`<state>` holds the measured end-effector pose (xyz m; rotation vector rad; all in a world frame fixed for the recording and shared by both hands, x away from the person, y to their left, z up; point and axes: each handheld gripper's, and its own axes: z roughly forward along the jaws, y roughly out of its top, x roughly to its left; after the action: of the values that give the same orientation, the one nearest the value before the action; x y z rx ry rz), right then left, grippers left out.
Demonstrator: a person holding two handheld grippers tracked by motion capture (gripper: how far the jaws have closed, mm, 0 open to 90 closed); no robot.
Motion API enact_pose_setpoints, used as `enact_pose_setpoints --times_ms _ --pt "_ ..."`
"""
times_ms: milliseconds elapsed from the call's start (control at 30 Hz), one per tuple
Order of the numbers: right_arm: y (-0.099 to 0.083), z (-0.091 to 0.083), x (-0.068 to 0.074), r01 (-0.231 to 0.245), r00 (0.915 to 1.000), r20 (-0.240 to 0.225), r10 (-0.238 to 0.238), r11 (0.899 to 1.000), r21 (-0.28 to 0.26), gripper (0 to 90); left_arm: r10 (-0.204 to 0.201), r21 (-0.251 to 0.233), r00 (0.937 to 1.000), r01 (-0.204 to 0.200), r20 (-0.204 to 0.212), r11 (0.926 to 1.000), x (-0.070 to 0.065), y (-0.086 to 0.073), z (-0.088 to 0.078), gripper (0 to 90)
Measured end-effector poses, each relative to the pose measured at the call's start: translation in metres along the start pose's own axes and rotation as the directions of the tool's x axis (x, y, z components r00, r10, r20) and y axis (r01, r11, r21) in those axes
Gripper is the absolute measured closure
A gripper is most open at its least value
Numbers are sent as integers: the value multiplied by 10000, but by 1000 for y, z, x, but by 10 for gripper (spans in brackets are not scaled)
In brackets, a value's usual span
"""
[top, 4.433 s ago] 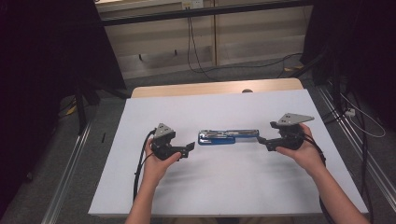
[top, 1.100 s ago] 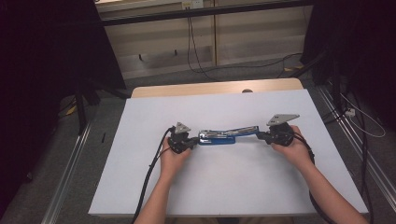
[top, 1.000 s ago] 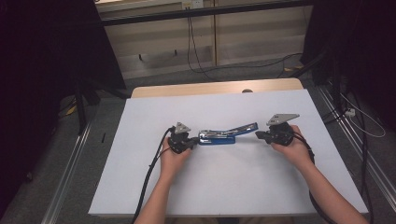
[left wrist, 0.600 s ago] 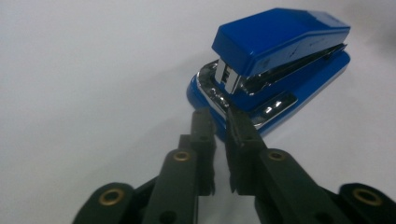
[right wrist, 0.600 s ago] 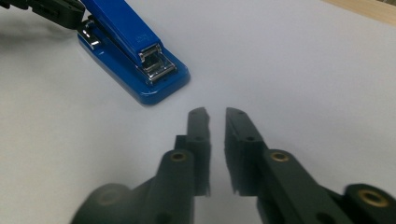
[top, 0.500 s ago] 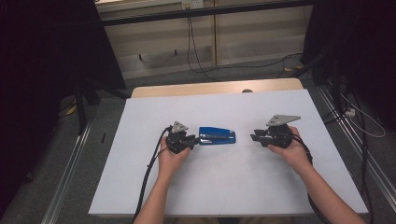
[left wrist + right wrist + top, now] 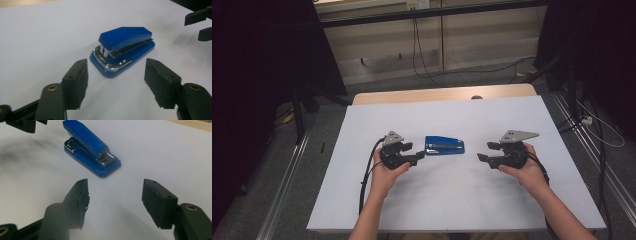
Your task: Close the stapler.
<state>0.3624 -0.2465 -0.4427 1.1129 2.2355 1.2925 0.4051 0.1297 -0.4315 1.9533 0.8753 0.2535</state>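
A glossy blue stapler (image 7: 444,146) with a wedge-shaped top and bright chrome parts at its hinge end lay closed and flat on the matte white surface of the desk (image 7: 452,200), near its middle, between the two tools. The left hand-held gripper (image 7: 418,158), with blocky black jaws spread wide and empty, sat just beside the stapler's hinge end without touching it. The right hand-held gripper (image 7: 482,151) was likewise wide open and held nothing, a short way off from the stapler's other end. A hand gripped each.
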Motion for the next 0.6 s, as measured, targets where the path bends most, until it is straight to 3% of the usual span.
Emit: enact_pose_setpoints --times_ms 133,600 --pt "-5 -7 5 31 10000 22 -31 10000 25 345 104 71 9999 -104 95 9999 -1 -6 -11 286" --pt "-22 -33 15 -16 9999 151 15 10000 39 258 -7 -21 9995 6 -318 10000 8 -25 -48 192"
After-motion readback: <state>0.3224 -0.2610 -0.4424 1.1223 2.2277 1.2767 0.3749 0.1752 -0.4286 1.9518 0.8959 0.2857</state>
